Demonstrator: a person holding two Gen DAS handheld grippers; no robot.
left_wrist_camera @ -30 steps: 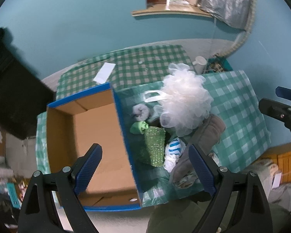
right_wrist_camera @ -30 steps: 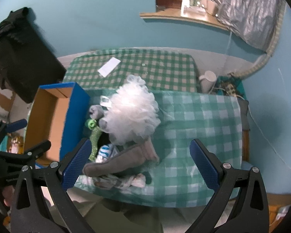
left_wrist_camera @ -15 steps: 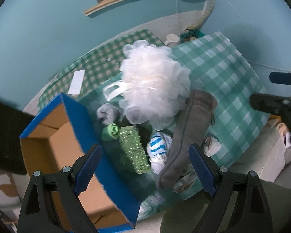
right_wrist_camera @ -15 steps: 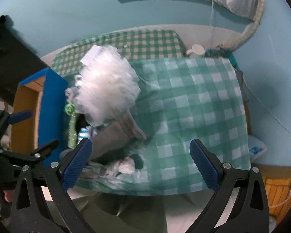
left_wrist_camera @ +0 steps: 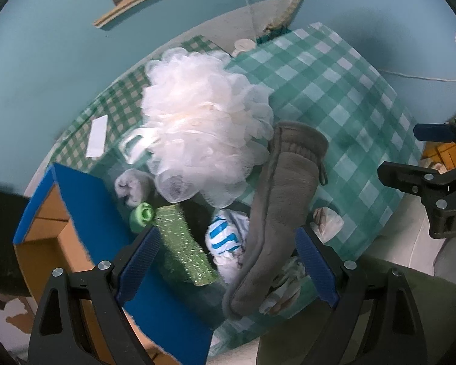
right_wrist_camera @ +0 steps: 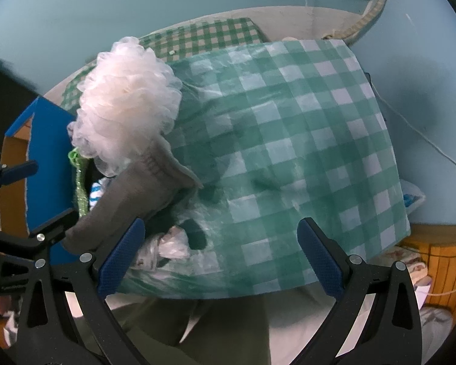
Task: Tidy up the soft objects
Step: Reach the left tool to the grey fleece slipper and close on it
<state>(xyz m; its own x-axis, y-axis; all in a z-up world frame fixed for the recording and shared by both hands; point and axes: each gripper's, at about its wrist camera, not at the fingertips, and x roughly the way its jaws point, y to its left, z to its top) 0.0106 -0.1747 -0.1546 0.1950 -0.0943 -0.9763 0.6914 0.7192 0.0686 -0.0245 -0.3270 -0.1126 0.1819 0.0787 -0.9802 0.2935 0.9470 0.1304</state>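
The left gripper (left_wrist_camera: pixel 226 260) is spread wide and grasps nothing; between its fingers (left_wrist_camera: pixel 138 260) lie the green scrubber (left_wrist_camera: pixel 182 243), a striped cloth (left_wrist_camera: pixel 223 238) and the toe of the grey slipper (left_wrist_camera: pixel 276 213); a second ago the open box (left_wrist_camera: pixel 85 213) sat between those fingers, so the gripper has swung off the box and dropped closer over the pile. The right gripper (right_wrist_camera: pixel 219 261) is likewise spread and empty, over the near edge of the checked cloth (right_wrist_camera: pixel 304 152); it has shifted right, toward bare cloth. Beyond the fingers the white pouf (left_wrist_camera: pixel 203 133) sits on top of the pile, touching the slipper; a grey sock (left_wrist_camera: pixel 130 185) and a green ring (left_wrist_camera: pixel 143 216) lie just beside the box wall, near the cloth's left edge. Nothing shows in the little of the box still visible; the left looks to be lining up on a first pick, probably scrubber or slipper.
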